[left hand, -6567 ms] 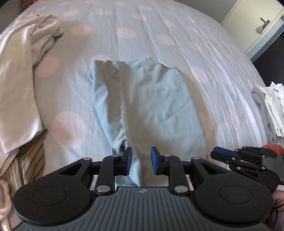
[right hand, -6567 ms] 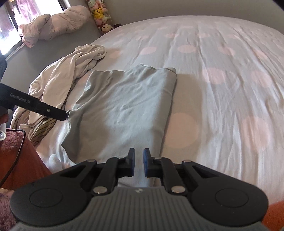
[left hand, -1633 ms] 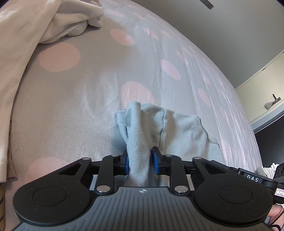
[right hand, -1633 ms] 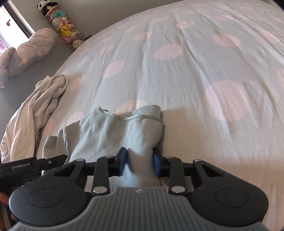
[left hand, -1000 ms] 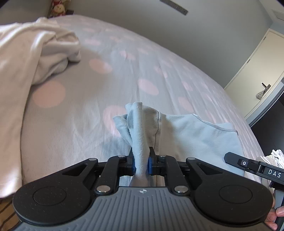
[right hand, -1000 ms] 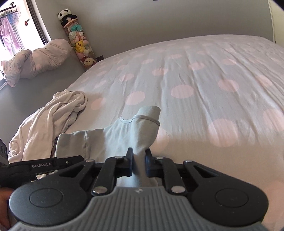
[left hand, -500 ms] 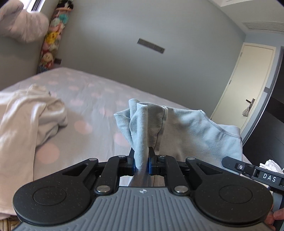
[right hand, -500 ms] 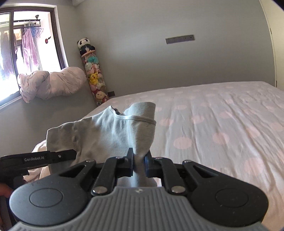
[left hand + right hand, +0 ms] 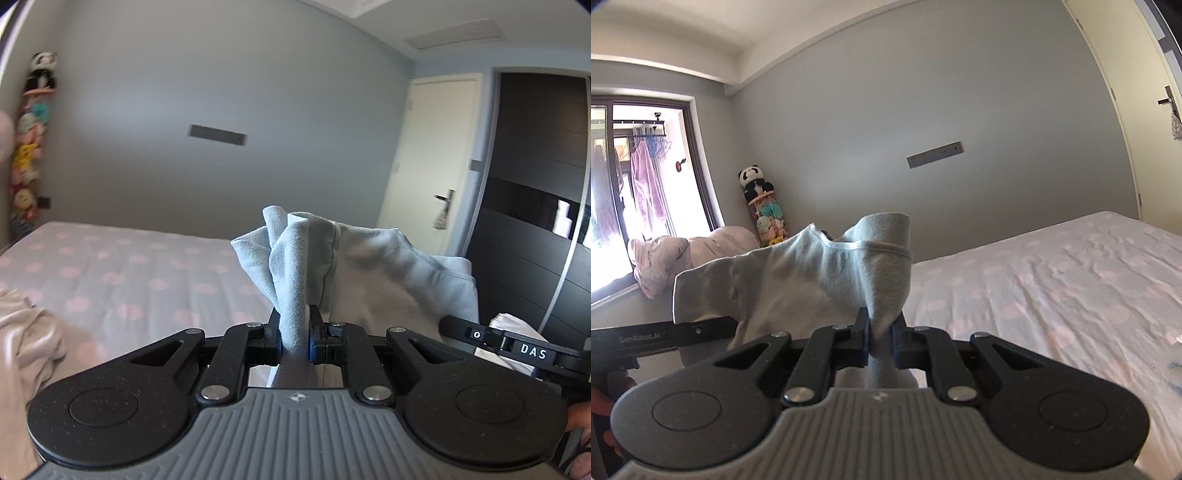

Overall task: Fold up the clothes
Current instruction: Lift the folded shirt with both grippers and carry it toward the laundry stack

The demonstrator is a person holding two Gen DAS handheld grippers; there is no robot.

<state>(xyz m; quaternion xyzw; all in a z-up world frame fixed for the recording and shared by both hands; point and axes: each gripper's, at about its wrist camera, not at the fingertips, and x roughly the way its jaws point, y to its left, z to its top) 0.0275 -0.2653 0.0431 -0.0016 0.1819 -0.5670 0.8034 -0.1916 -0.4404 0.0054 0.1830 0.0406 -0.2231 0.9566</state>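
Note:
A light blue shirt [image 9: 369, 269] hangs in the air between my two grippers, lifted off the bed. My left gripper [image 9: 295, 338] is shut on one bunched top corner of it. The other top corner, by the neckline, is pinched in my right gripper [image 9: 881, 338], and the shirt [image 9: 798, 280] stretches from there to the left. The right gripper's black body [image 9: 517, 349] shows at the right edge of the left wrist view. The left gripper's body [image 9: 665, 338] shows at the left of the right wrist view. The shirt's lower part is hidden below both grippers.
The bed [image 9: 1052, 291] with its pink-dotted grey sheet lies below and ahead. A cream garment [image 9: 26, 343] lies bunched on its left side. White folded cloth [image 9: 513, 325] sits at the right. A door [image 9: 428, 206], a dark wardrobe [image 9: 535, 221] and a window [image 9: 639, 192] bound the room.
Both grippers have risen with the shirt, lifting it off the bed, and now point more level, so the far wall fills the views. Their grips have stayed shut.

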